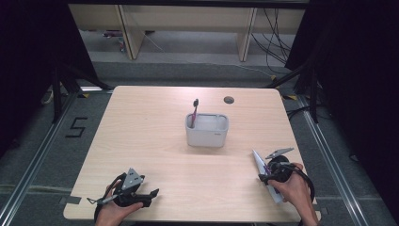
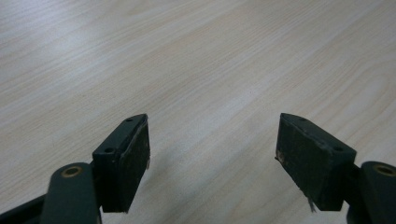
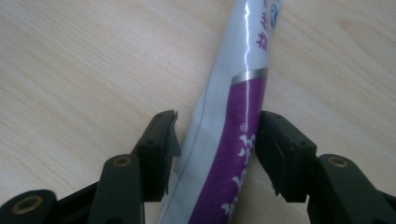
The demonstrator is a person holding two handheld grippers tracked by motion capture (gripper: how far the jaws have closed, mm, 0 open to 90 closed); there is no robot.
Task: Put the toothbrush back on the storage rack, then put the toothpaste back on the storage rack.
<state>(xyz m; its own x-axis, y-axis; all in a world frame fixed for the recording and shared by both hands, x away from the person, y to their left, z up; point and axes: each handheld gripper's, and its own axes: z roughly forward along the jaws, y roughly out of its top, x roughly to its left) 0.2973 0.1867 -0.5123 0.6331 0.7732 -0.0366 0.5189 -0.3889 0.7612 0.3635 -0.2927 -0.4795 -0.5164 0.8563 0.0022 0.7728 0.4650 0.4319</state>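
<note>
1. Purple and silver-white, the toothpaste tube (image 3: 229, 121) lies flat on the pale wood table (image 1: 155, 141) near its front right corner; it runs between the jaws of the right gripper (image 3: 215, 149), its crimped end pointing away toward the middle of the table.
2. The right jaws sit close against both sides of the tube; the right-hand pad touches the purple band, the left-hand one is at the silver edge, so the grip looks closed or all but closed on it; I judge the step in hand to be the grasp, with the tube not yet lifted.
3. The left gripper (image 2: 212, 154) rests near the front left corner; its jaws stand wide apart over bare wood, holding nothing.
4. Further out, a grey rectangular holder (image 1: 207, 130) stands at the table's centre, well apart from both grippers; a toothbrush (image 1: 194, 112) leans upright in its left end.
5. The next move probably calls for a firm squeeze, a clean lift, then a carry to the holder's free right side; the soft tube may sag or slip.
</note>
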